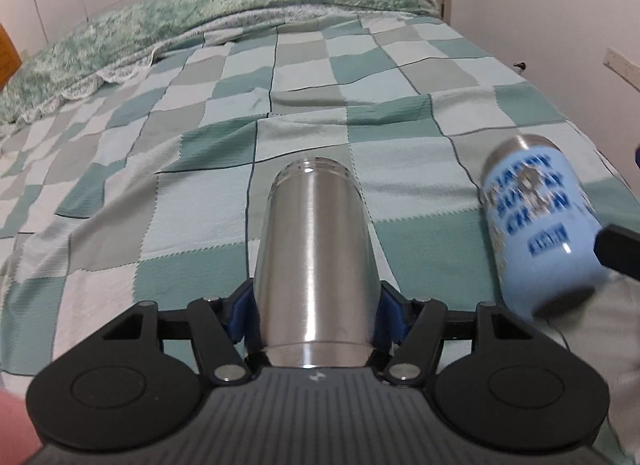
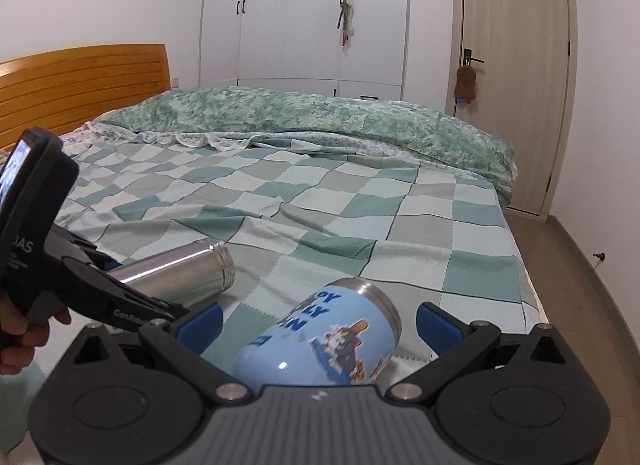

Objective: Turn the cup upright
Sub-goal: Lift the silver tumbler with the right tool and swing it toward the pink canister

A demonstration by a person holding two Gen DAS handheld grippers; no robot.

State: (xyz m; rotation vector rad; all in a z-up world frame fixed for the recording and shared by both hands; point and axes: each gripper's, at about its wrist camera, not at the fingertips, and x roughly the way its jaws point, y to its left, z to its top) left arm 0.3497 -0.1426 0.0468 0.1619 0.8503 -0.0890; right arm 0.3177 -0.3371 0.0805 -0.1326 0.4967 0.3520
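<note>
A plain steel cup (image 1: 316,257) lies lengthwise between my left gripper's (image 1: 316,315) blue pads, which are shut on its sides; it also shows in the right wrist view (image 2: 180,271), lying on the bed. A light blue cartoon cup (image 2: 320,339) with a steel rim lies on its side between my right gripper's (image 2: 318,323) blue pads, which stand wide apart and do not touch it. That cup shows blurred at the right of the left wrist view (image 1: 536,221), with a black fingertip (image 1: 618,251) of the right gripper beside it.
Both cups rest on a green and white checked blanket (image 1: 240,113) on a bed. A fluffy green duvet (image 2: 280,115) is bunched along the far side. A wooden headboard (image 2: 80,81), white wardrobe (image 2: 304,13) and door (image 2: 516,65) stand behind. The bed's right edge drops to the floor (image 2: 572,249).
</note>
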